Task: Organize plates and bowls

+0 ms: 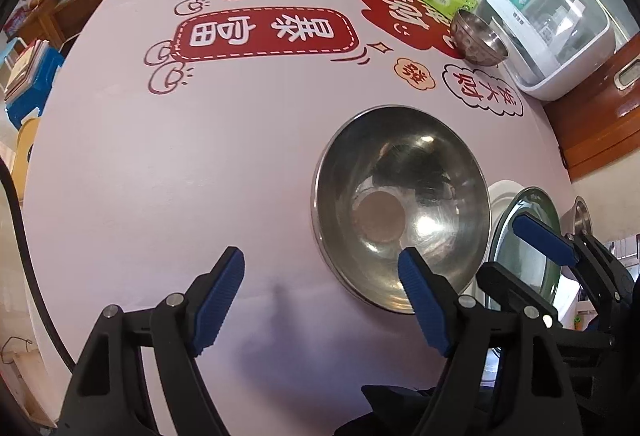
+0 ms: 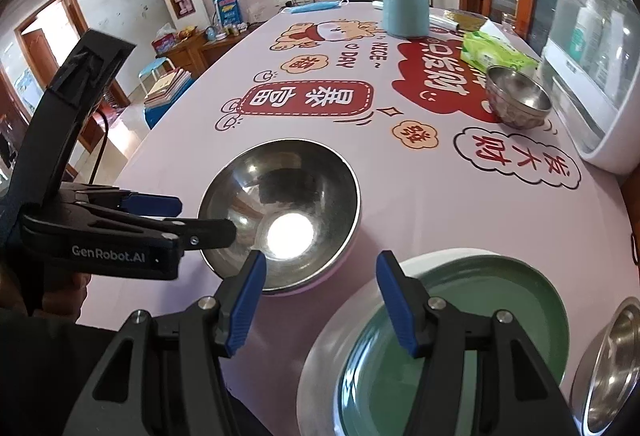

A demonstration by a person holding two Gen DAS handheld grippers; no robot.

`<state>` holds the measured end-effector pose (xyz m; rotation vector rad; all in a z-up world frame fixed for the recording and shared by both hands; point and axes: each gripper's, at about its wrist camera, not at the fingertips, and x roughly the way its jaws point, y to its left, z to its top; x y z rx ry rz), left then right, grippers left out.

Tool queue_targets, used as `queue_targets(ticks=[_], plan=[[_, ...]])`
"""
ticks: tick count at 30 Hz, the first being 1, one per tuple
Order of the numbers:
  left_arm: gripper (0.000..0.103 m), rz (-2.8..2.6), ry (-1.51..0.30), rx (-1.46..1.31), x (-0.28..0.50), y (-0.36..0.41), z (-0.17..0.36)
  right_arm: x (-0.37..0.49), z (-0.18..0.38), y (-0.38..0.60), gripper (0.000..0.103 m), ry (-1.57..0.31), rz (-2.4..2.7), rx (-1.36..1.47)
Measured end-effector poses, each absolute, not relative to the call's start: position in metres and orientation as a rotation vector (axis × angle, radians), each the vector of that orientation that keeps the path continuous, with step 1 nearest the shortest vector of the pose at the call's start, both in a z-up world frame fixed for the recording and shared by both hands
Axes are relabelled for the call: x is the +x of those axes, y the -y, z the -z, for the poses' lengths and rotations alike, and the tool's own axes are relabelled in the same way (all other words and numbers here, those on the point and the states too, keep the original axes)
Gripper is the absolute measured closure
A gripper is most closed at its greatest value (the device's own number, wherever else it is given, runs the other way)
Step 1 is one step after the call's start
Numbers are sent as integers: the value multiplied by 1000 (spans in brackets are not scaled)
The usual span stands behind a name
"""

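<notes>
A large steel bowl point(image 1: 400, 203) sits on the pink printed tablecloth point(image 1: 160, 175); it also shows in the right wrist view point(image 2: 280, 211). My left gripper point(image 1: 322, 300) is open, its right finger over the bowl's near rim; it appears from the side in the right wrist view point(image 2: 200, 218). My right gripper point(image 2: 320, 300) is open and empty, between the bowl and a green plate point(image 2: 460, 336) stacked on a white plate point(image 2: 320, 364). A small steel bowl point(image 2: 518, 101) stands at the far right. Another steel bowl point(image 2: 612, 364) shows at the right edge.
A teal jar point(image 2: 404, 9) stands at the table's far end. A green tissue pack point(image 2: 496, 53) lies behind the small bowl. A white appliance with a clear lid point(image 2: 592, 75) stands on the right. The table edge runs along the left.
</notes>
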<state>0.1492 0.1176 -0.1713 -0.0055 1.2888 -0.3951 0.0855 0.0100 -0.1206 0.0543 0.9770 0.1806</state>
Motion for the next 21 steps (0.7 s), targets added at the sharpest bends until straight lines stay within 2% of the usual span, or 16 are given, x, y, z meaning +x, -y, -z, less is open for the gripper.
queue_targets(ticks=[4, 9, 14, 21], plan=[[34, 408, -1314, 8, 154, -111, 179, 90, 125, -12, 47, -993, -186, 48], [44, 411, -1338, 31, 157, -105, 185, 95, 130, -11, 55, -1015, -182, 49], [59, 431, -1346, 7, 159, -106, 189, 99, 135, -13, 66, -1037, -188, 44], [74, 464, -1342, -16, 161, -104, 191, 102, 137, -13, 70, -1043, -175, 38]])
